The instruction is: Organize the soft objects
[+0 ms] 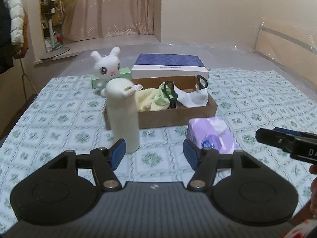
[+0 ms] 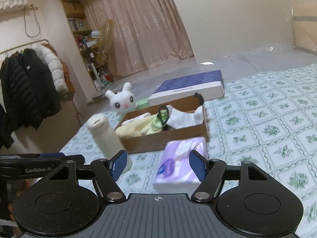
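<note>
A brown cardboard box (image 1: pixel 178 117) (image 2: pixel 150 140) sits mid-bed and holds a yellow cloth (image 1: pixel 146 99), a green cloth (image 1: pixel 160 101), a white cloth (image 1: pixel 194 97) and black straps. A white plush rabbit (image 1: pixel 107 65) (image 2: pixel 121 101) sits behind its left corner. A purple tissue pack (image 1: pixel 212 136) (image 2: pixel 178 164) lies in front of the box. My left gripper (image 1: pixel 154 153) is open and empty, between a cream bottle (image 1: pixel 122 117) and the pack. My right gripper (image 2: pixel 158 164) is open, and the pack lies on the bed just beyond its fingertips, untouched.
A blue-and-white flat box (image 1: pixel 170 65) and a small green box (image 1: pixel 125 73) lie behind the cardboard box. The bed has a green-patterned cover (image 1: pixel 257 103). Coats hang on a rack (image 2: pixel 29 83) to the left, and a curtain (image 1: pixel 111 10) hangs at the back.
</note>
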Available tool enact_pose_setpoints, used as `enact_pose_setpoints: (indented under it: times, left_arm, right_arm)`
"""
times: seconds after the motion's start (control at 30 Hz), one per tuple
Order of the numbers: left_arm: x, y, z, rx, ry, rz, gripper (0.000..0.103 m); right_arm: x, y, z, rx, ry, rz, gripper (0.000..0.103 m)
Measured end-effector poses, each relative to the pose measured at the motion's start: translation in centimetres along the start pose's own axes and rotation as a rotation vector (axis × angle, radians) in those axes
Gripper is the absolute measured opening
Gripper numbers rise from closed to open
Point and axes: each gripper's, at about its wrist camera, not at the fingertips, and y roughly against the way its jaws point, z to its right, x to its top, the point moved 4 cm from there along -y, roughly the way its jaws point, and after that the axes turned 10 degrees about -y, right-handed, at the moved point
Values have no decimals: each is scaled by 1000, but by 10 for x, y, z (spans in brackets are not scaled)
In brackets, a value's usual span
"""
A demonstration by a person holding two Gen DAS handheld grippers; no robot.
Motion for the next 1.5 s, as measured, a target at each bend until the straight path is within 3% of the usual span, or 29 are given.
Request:
enact_pose_setpoints:
  times: [0.57,1.03,1.5]
  left_arm:
    - [-83,75,-33,48,-4,-22,62]
    - [-118,88,-29,54,-11,-64,62]
    - [-130,82,-22,43,-23,-100,62]
  right_arm:
    - [-79,31,-56,-40,10,-71,70]
    - [-125,38,-74,-70,77,-171,70]
    - [-137,30,-70,-109,85,-211,70]
